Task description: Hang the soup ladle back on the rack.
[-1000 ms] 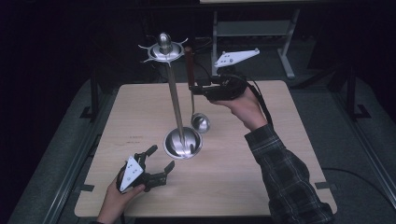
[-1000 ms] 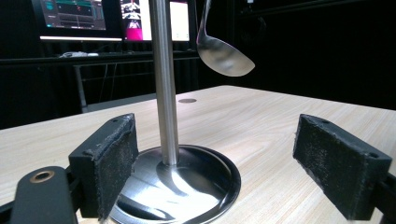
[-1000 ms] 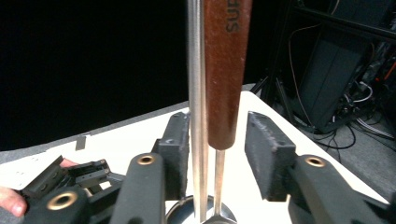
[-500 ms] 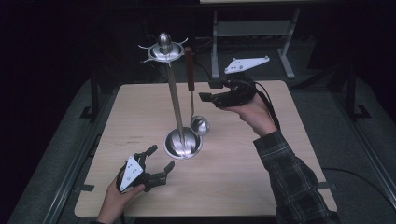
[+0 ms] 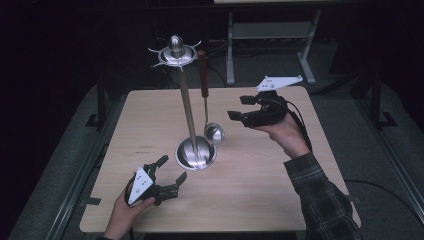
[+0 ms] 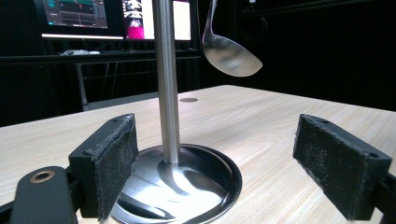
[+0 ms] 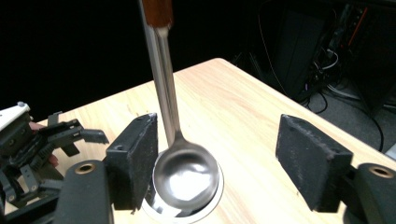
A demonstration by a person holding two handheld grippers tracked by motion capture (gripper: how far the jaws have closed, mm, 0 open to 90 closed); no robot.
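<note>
A steel utensil stand (image 5: 186, 105) rises from a round base (image 5: 196, 153) (image 6: 187, 182) at the table's middle, with a hooked crown (image 5: 175, 53) on top. A ladle with a brown wooden handle (image 5: 203, 72) hangs from the crown, its bowl (image 5: 214, 133) (image 6: 231, 53) (image 7: 186, 177) just above the base. My right gripper (image 5: 240, 108) (image 7: 219, 163) stands open, held in the air to the right of the ladle, apart from it. My left gripper (image 5: 171, 170) (image 6: 219, 172) rests open on the table in front of the base, nothing between its pads.
The wooden table (image 5: 250, 175) has bare room left and right of the stand. A metal frame (image 5: 270, 35) stands on the floor behind the table. Monitors (image 6: 116, 18) glow far off in the left gripper view. The left gripper (image 7: 51, 140) sits low left in the right gripper view.
My right gripper has let go of the ladle's handle and drawn back to the right, open. The ladle now hangs free from the crown. The left gripper has stayed put.
</note>
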